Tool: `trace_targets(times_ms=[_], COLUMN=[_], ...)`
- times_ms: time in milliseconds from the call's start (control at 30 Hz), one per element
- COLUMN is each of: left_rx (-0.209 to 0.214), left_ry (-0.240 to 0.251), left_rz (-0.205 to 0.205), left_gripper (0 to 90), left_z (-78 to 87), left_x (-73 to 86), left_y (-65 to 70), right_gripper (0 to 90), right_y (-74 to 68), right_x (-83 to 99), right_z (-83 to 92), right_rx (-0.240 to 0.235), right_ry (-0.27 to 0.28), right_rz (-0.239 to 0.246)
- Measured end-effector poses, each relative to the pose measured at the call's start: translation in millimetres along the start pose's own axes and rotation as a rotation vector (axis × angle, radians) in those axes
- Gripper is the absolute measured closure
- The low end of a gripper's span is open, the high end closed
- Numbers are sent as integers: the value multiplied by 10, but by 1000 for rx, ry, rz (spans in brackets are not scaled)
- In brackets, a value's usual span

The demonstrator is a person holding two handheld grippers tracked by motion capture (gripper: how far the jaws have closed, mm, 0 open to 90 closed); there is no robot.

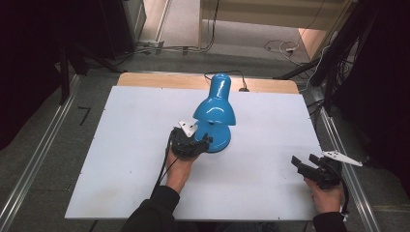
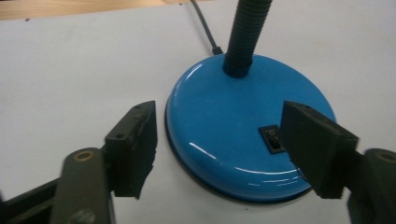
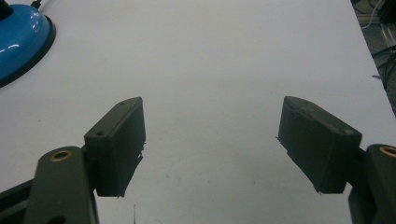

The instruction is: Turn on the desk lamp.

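A white tabletop (image 1: 125,145) lies on a wooden table whose far edge (image 1: 159,79) shows bare. Grey carpeted floor (image 1: 183,58) surrounds it, with metal rails (image 1: 34,159) along both sides. Loose cables (image 1: 280,47) trail across the floor beyond, and dark curtains (image 1: 29,58) close in left and right.

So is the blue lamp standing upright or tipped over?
Upright: the blue lamp rests flat on its round base on the table.

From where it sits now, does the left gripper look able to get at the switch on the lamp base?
Probably yes. The left gripper is open right over the lamp base, and the black switch lies just beside its right-hand jaw with nothing covering it.
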State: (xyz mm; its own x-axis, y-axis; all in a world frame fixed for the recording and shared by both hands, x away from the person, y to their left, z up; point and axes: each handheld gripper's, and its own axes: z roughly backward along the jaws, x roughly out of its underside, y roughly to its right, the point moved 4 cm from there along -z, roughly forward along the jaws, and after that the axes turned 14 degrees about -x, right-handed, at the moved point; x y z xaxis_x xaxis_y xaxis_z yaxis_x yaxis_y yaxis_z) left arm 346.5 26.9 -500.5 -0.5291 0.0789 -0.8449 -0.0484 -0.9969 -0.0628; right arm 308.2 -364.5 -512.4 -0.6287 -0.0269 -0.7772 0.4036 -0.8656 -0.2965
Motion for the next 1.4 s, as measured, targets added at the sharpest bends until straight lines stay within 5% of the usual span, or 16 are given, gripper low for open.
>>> trace_targets(times_ms=[300, 633, 1400], left_rx=[87, 113, 131], left_ry=[-4, -34, -47], left_rz=[-40, -50, -45], left_gripper=[591, 891, 900], left_z=[-71, -162, -206], left_x=[20, 68, 86], left_y=[163, 244, 294], right_gripper=[215, 215, 215], right_y=[-5, -6, -12], right_x=[1, 0, 4], right_z=[-4, -3, -14], right_rx=[-1, -5, -7], right_ry=[-2, 1, -7], right_rz=[0, -4, -3])
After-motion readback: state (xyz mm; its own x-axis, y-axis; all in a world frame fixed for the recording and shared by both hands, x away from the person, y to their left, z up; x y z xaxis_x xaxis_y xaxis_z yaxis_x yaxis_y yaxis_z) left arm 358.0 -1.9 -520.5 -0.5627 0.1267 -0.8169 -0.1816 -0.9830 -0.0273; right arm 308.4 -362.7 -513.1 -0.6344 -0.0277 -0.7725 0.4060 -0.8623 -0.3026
